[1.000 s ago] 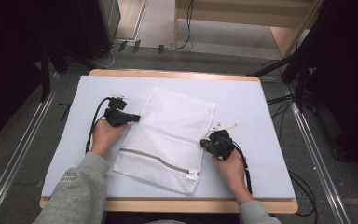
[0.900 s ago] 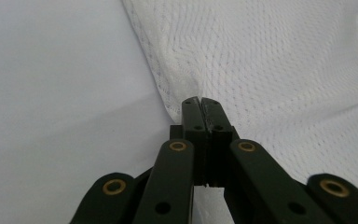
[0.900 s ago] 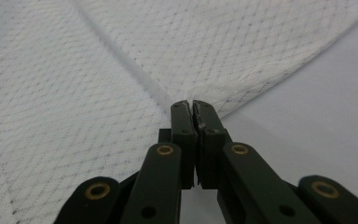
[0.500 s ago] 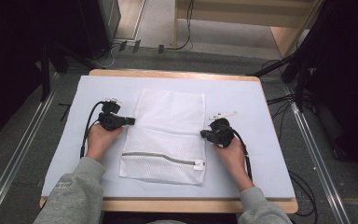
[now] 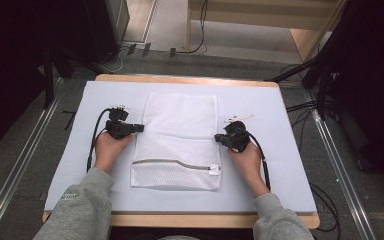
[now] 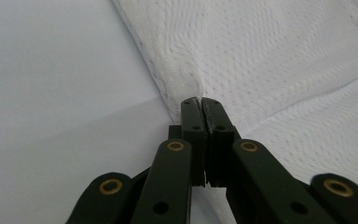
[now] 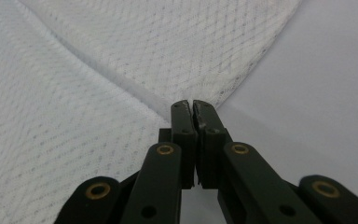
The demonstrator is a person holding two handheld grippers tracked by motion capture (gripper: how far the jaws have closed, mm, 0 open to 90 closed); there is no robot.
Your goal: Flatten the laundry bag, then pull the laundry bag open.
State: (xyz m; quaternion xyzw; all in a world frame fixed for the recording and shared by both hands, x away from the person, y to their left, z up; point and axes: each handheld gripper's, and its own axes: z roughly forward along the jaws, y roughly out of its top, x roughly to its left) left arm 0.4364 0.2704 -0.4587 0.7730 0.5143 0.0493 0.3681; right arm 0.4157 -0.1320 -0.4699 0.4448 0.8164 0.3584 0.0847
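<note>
**Bag squared up, both edges pinched**

High view: a second ago the mesh bag (image 5: 177, 142) lay askew on the desk (image 5: 280, 175), its zipper (image 5: 177, 164) end swung toward my left arm. Now it lies straight along the middle of the desk, zipper near me, and my right hand has shifted outward with it. My left gripper (image 5: 139, 128) sits at the bag's left edge, my right gripper (image 5: 217, 138) at its right edge, both about halfway up, where a fold line crosses the bag.

Left gripper view: my jaws are closed tight together, tips pinching the bag's edge (image 6: 186, 88), which puckers just above them.

Right gripper view: jaws closed the same way, tips nipping the bag's edge (image 7: 200, 91) where the fold meets it.
</note>
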